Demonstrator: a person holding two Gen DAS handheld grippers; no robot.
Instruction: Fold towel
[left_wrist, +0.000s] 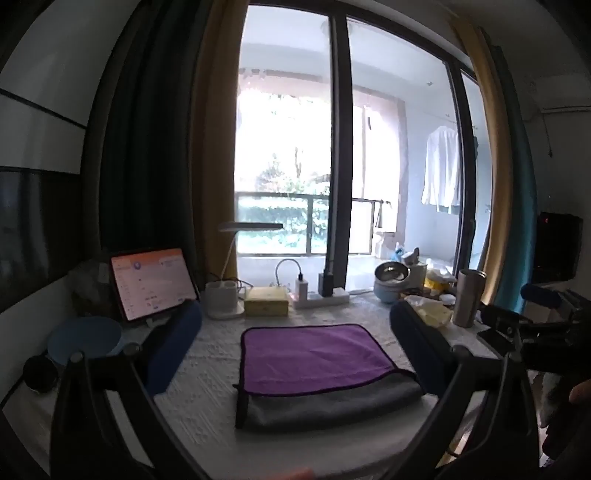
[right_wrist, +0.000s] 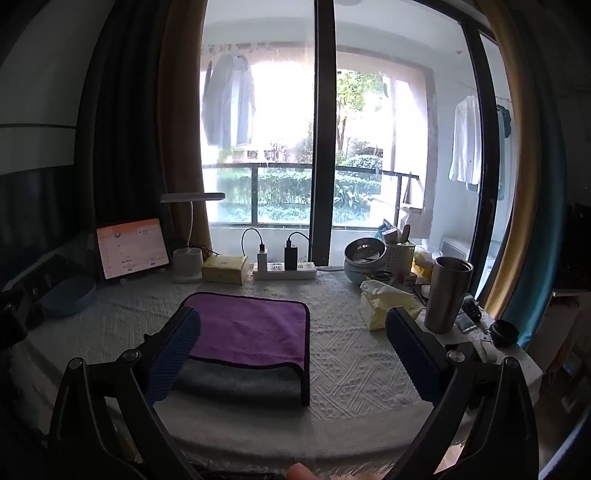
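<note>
A towel (left_wrist: 314, 362), purple on top and grey underneath with a dark trim, lies folded flat on the white textured tablecloth (left_wrist: 207, 354). It also shows in the right wrist view (right_wrist: 251, 332). My left gripper (left_wrist: 295, 332) is open and empty, held above the table with the towel between its fingers in the view. My right gripper (right_wrist: 291, 332) is open and empty, above the towel's right part; its left finger (right_wrist: 173, 354) overlaps the towel's left edge in the view.
A tablet (left_wrist: 151, 284), blue dish (left_wrist: 86, 338), desk lamp (left_wrist: 236, 266), yellow box (left_wrist: 266, 301) and power strip (left_wrist: 321, 295) line the back. Bowls (right_wrist: 364, 258), a yellow bag (right_wrist: 388, 302) and a steel tumbler (right_wrist: 447, 299) stand at the right. The window lies behind.
</note>
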